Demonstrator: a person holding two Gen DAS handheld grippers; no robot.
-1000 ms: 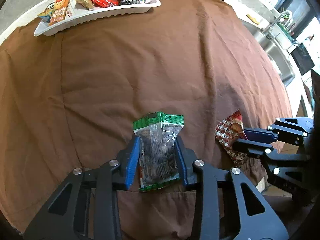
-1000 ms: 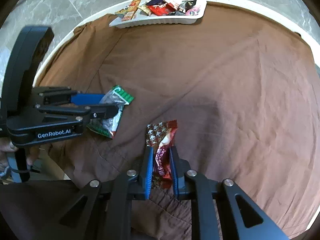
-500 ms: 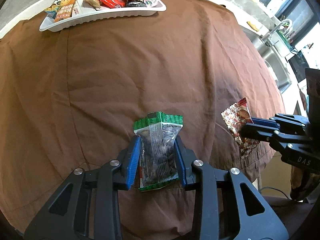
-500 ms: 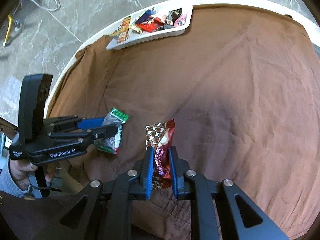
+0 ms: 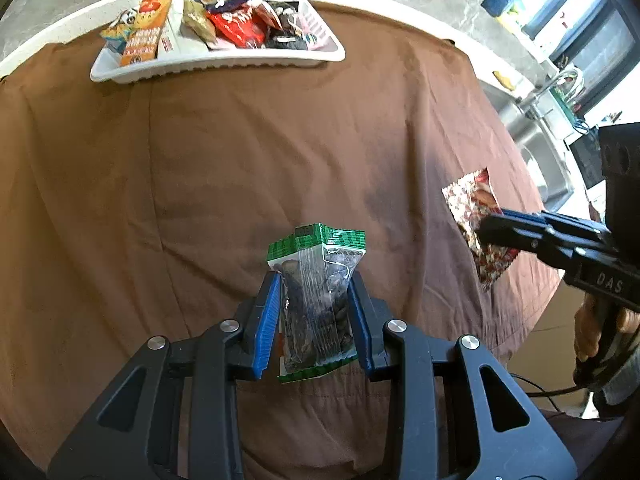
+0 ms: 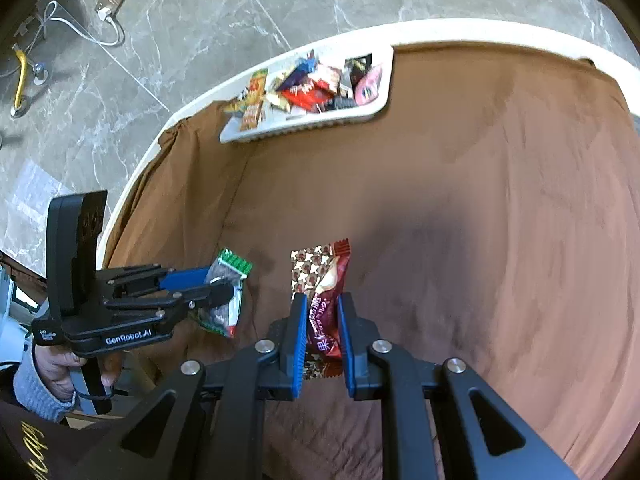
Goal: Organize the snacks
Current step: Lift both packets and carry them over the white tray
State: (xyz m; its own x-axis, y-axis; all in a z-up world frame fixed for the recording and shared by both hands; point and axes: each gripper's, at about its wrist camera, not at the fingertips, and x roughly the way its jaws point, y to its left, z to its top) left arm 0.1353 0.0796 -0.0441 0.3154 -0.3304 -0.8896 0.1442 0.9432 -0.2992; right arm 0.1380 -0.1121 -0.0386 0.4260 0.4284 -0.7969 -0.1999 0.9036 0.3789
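Left gripper (image 5: 316, 300) clamps a clear, green-edged packet (image 5: 318, 300) of dark, probably seeds; right gripper (image 6: 322, 328) clamps a maroon star-printed wrapper (image 6: 324, 300), above the brown cloth (image 5: 280, 140).

Home kitchen, steel sink (image 5: 532, 148), marble floor (image 6: 192, 20)

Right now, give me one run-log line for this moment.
left gripper: shut on green sunflower-seed packet | right gripper: shut on maroon star-print snack packet | white snack tray: far table edge, partly filled
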